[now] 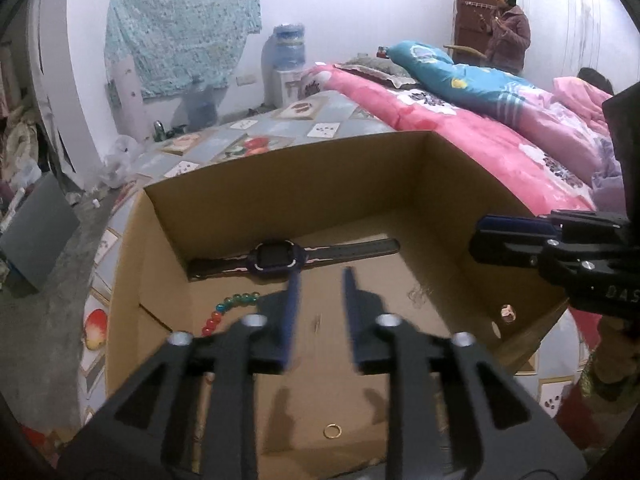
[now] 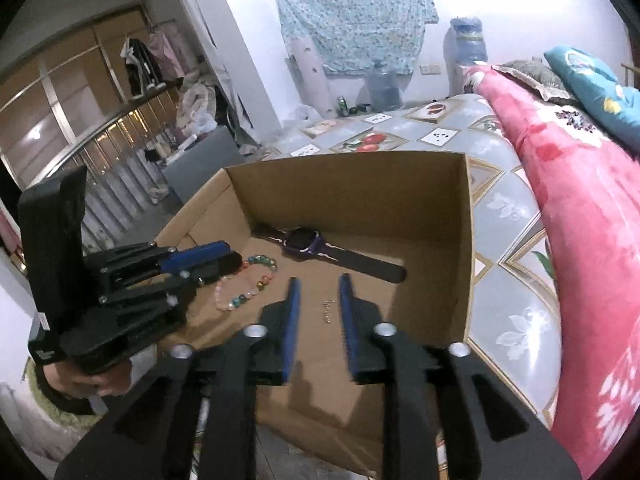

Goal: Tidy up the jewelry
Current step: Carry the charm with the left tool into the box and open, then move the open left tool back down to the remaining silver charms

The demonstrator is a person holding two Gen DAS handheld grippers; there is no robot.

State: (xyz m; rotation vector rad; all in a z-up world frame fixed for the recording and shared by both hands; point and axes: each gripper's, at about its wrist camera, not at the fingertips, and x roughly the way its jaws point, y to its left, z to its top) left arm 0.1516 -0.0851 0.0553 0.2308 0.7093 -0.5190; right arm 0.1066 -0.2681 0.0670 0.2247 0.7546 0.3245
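The bead bracelet (image 1: 229,312) is partly hidden in the left wrist view behind the left gripper (image 1: 320,300); the right wrist view shows it whole. The thin chain (image 2: 329,309) is small and hard to make out. The small gold ring (image 1: 332,431) lies near the box's near edge, seen in the left wrist view only.

Both grippers hover over the open cardboard box (image 1: 280,184), which sits on a patterned sheet (image 1: 320,112). Left gripper: jaws a bit apart, nothing btw. them; the watch (image 1: 280,258) lies just beyond its tips, along the far wall. Right gripper (image 2: 319,300): jaws also a bit apart and empty; the chain lies on the box floor under the gap, not touched. The bracelet is left of it, near the left gripper's fingers (image 2: 200,258).

Box walls stand high at far and right sides; the floor in the middle is free. A pink quilt (image 2: 580,240) rises close at the right of the box.
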